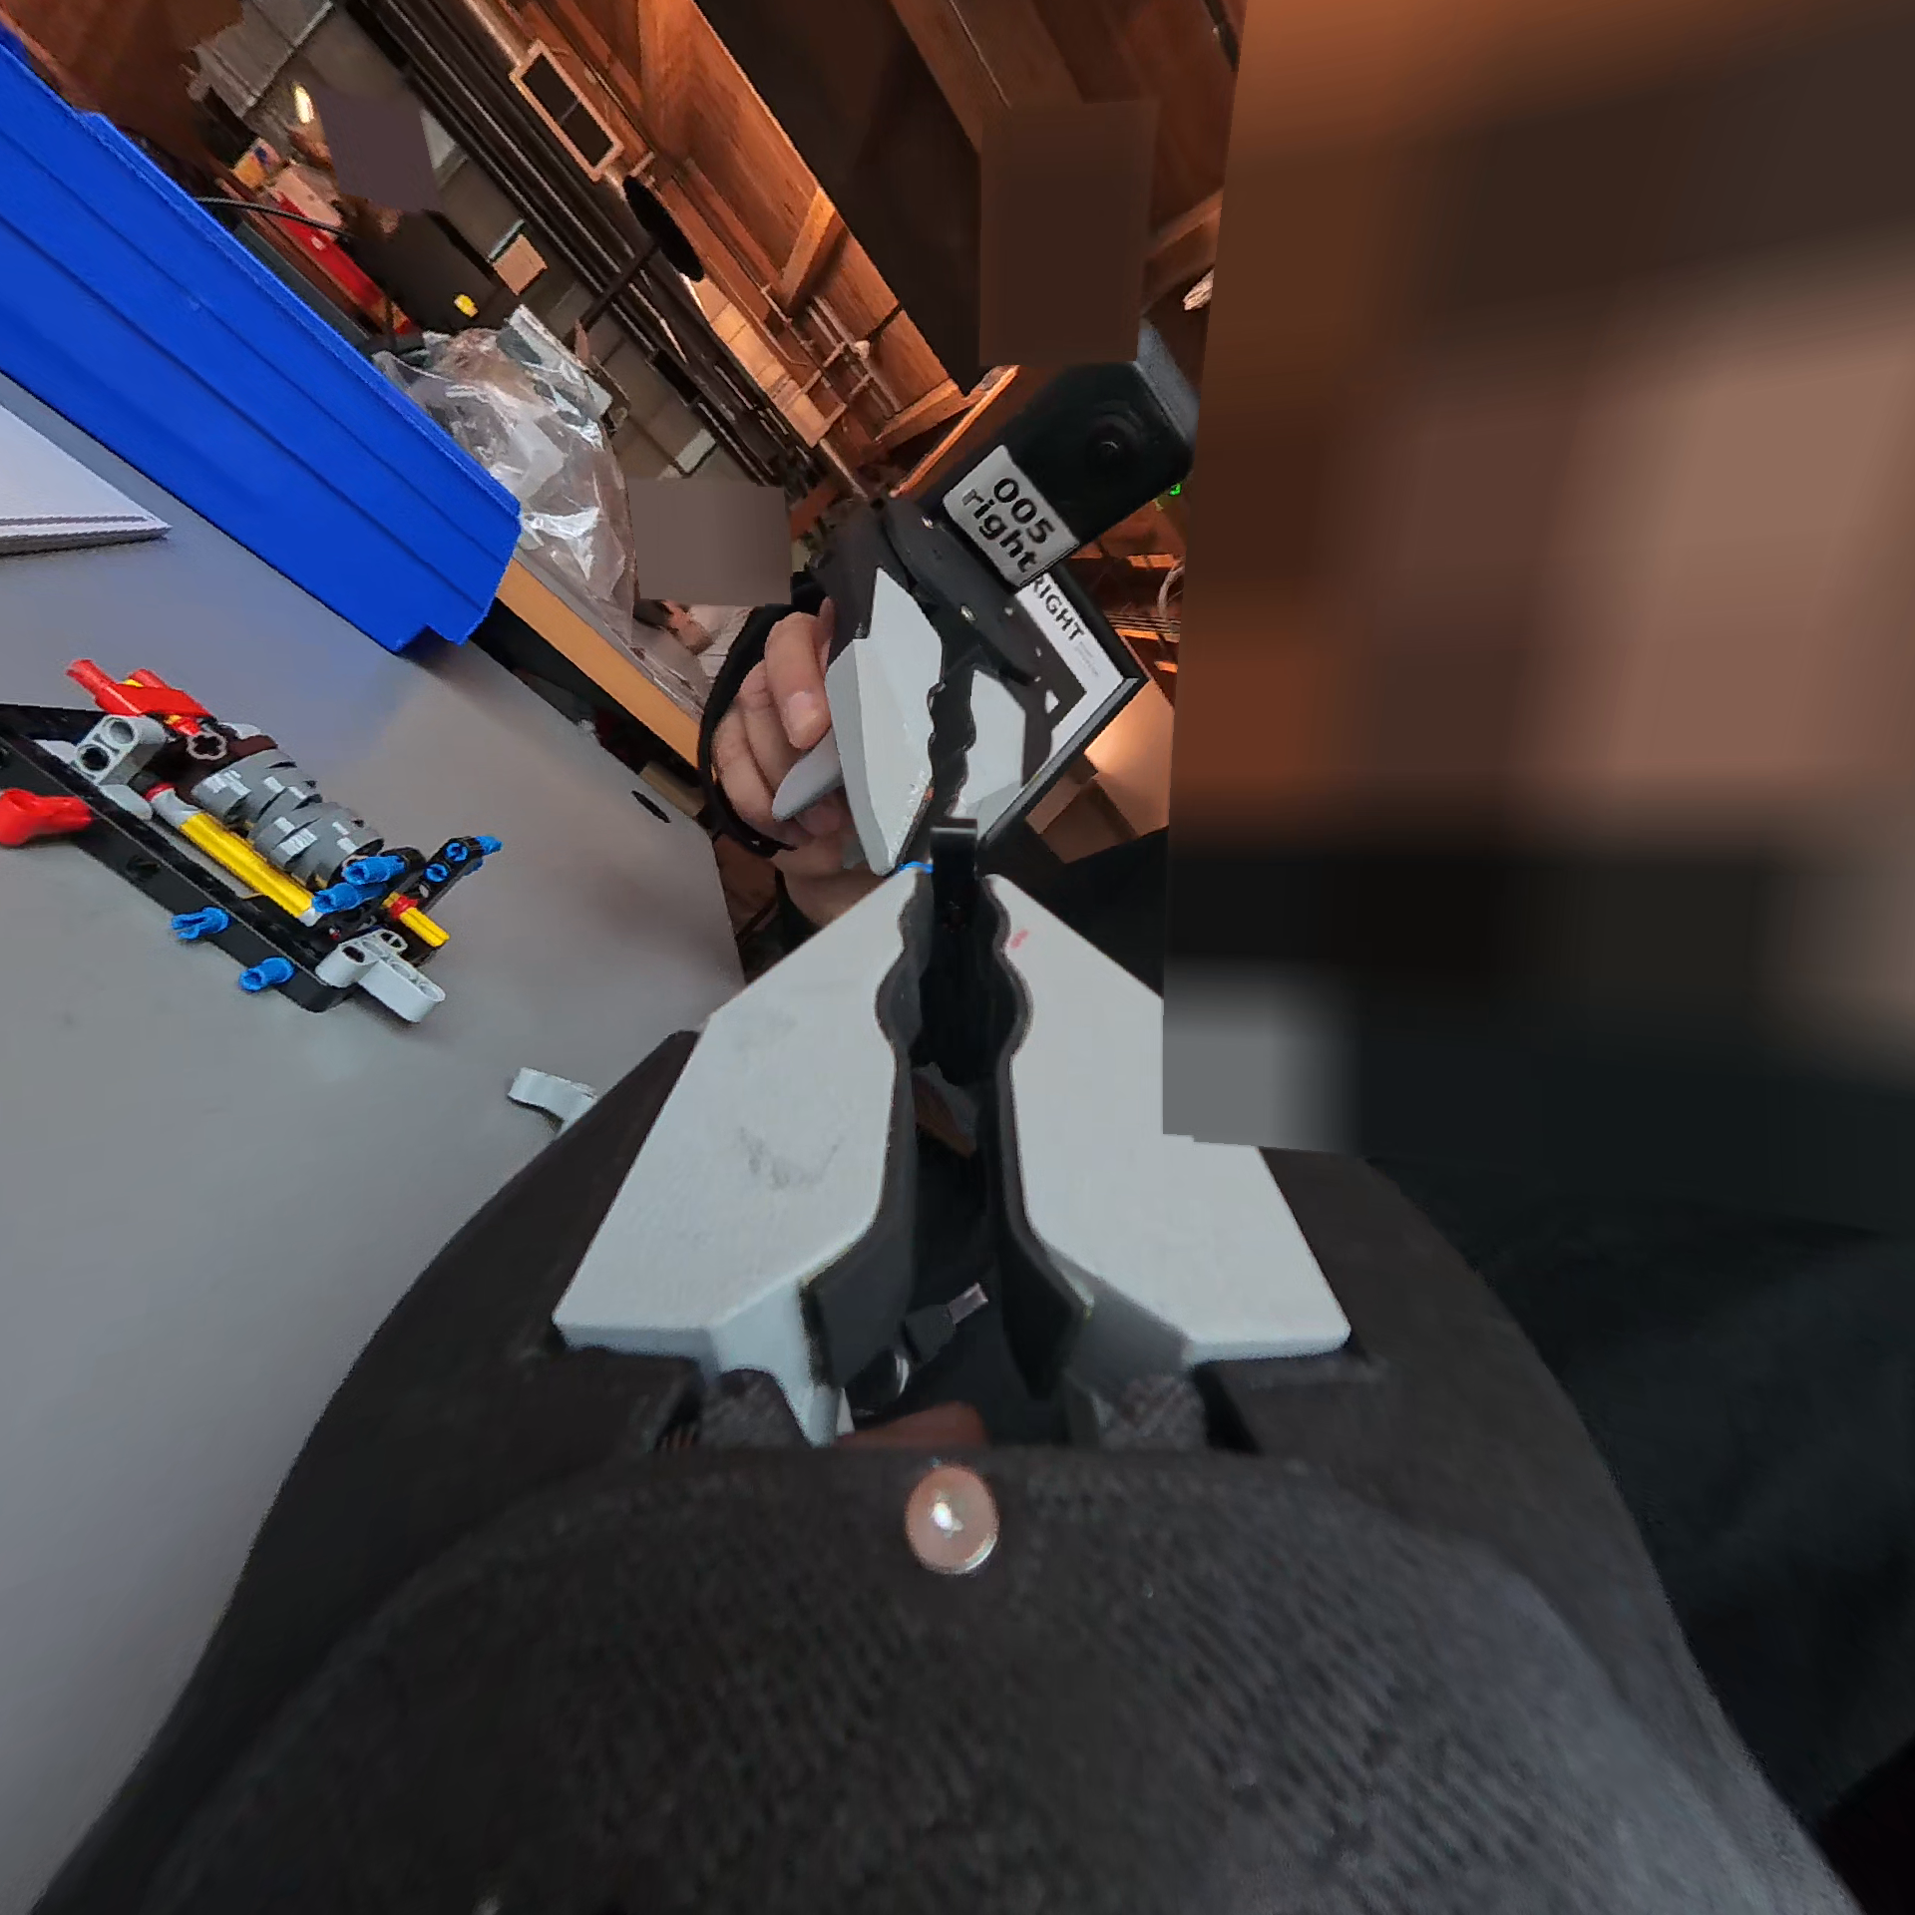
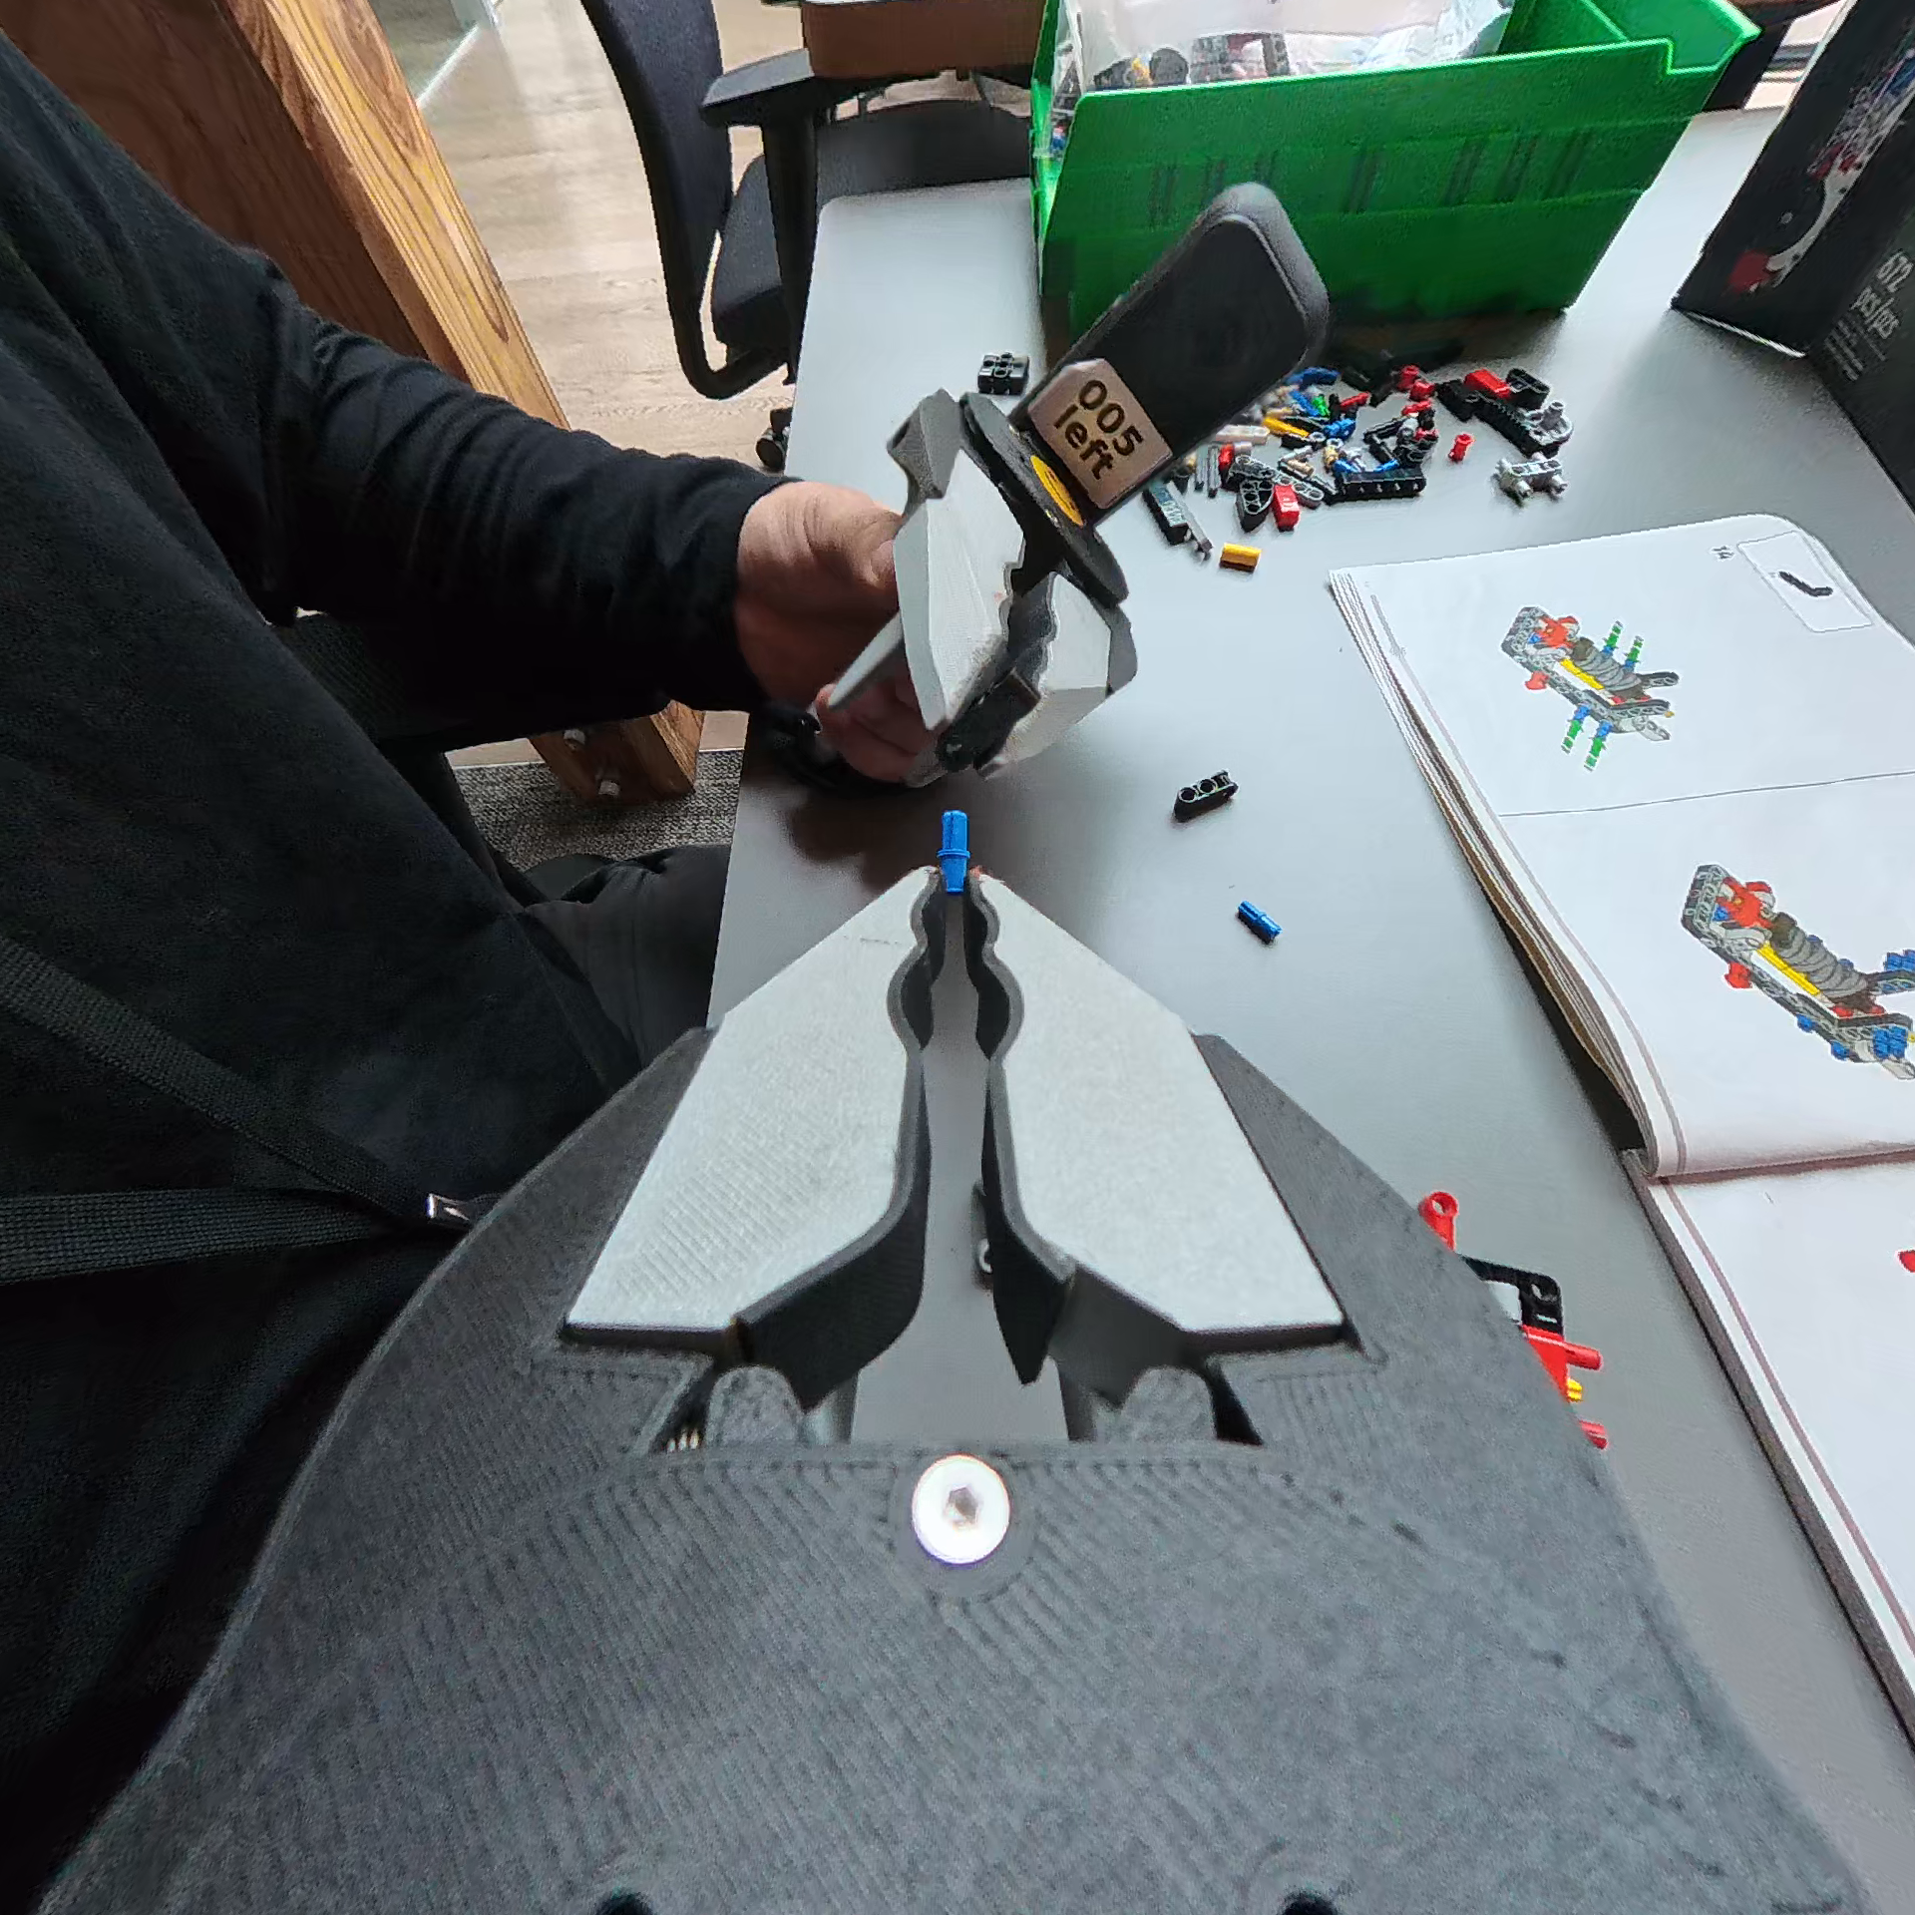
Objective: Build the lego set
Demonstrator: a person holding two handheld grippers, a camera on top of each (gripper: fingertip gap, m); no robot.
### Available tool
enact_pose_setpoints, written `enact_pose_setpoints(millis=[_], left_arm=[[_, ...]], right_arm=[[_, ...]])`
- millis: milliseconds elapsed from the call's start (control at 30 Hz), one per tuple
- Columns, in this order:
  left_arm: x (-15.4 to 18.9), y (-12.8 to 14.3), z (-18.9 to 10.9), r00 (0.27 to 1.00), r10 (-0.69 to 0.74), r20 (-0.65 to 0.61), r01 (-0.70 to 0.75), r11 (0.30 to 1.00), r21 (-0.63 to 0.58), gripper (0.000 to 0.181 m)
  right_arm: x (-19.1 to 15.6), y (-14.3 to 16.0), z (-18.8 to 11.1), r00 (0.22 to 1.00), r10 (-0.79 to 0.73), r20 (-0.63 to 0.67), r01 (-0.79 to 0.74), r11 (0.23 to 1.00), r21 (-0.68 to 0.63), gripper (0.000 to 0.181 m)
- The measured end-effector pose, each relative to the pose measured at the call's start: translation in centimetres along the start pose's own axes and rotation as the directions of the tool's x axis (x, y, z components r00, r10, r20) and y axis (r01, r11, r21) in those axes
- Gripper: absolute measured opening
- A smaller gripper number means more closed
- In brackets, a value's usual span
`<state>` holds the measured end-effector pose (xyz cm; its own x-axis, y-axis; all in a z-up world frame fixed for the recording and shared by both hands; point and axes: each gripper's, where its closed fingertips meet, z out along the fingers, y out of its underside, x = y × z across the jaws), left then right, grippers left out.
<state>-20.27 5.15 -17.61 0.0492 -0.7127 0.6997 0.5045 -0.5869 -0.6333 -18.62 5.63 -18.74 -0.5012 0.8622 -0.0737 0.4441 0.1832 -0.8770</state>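
My left gripper (image 1: 951, 886) is shut on a small black Lego piece (image 1: 953, 845) that sticks out past its tips. My right gripper (image 2: 953, 886) is shut on a blue pin (image 2: 952, 841), which stands upright from its tips. Both grippers are held above the table's near edge, tips facing and almost touching. The right gripper (image 1: 922, 824) shows just beyond the black piece in the left wrist view. The left gripper (image 2: 959, 751) shows just above the pin in the right wrist view. The partly built assembly (image 1: 238, 839) lies on the grey table (image 1: 363, 1192).
A pile of loose parts (image 2: 1378, 446) lies before a green bin (image 2: 1347, 176). An open instruction booklet (image 2: 1679, 829) is at the right. A loose blue pin (image 2: 1258, 920) and black connector (image 2: 1205, 796) lie between. A blue bin (image 1: 207, 342) stands behind the assembly. Left and right tips are no more than a few centimetres apart. My right gripper's tips are some 15 centimetres from the partly built assembly (image 1: 238, 839).
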Motion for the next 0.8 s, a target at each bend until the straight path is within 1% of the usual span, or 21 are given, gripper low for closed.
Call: enact_pose_setpoints(millis=[33,167,300,367,433,533,667,800], left_arm=[[0.0,0.1,0.1,1.0,0.006,0.011,-0.006,1.0,-0.007,0.006],[-0.7,0.2,0.3,0.998,-0.008,0.069,0.009,1.0,-0.018,0.006],[-1.5,0.6,0.6,0.991,-0.04,0.127,0.045,0.999,-0.031,0.006],[-1.8,0.8,0.8,0.987,-0.046,0.151,0.052,0.998,-0.033,0.006],[-2.4,1.3,0.8,0.982,-0.018,0.19,0.032,0.997,-0.069,0.006],[-2.4,1.5,0.9,0.98,0.031,0.197,-0.013,0.996,-0.09,0.006],[-2.6,2.2,1.0,0.957,0.171,0.234,-0.134,0.977,-0.167,0.005],[-2.4,2.0,1.3,0.926,0.289,0.244,-0.247,0.95,-0.19,0.006]], right_arm=[[0.0,0.1,0.0,1.0,-0.004,-0.006,0.004,1.0,-0.002,0.0],[0.3,0.5,0.2,0.998,-0.045,-0.045,0.044,0.999,-0.019,0.0],[0.7,1.3,0.5,0.988,-0.113,-0.108,0.106,0.992,-0.066,0.0],[0.7,1.9,0.8,0.986,-0.122,-0.116,0.11,0.989,-0.099,0.0],[0.7,2.4,0.9,0.987,-0.113,-0.112,0.1,0.988,-0.116,0.0],[0.7,2.7,0.9,0.991,-0.085,-0.099,0.073,0.99,-0.124,0.0],[0.7,2.8,0.7,0.994,-0.07,-0.085,0.059,0.991,-0.123,0.0],[0.4,2.8,0.5,0.994,-0.075,-0.075,0.066,0.99,-0.125,0.0]])
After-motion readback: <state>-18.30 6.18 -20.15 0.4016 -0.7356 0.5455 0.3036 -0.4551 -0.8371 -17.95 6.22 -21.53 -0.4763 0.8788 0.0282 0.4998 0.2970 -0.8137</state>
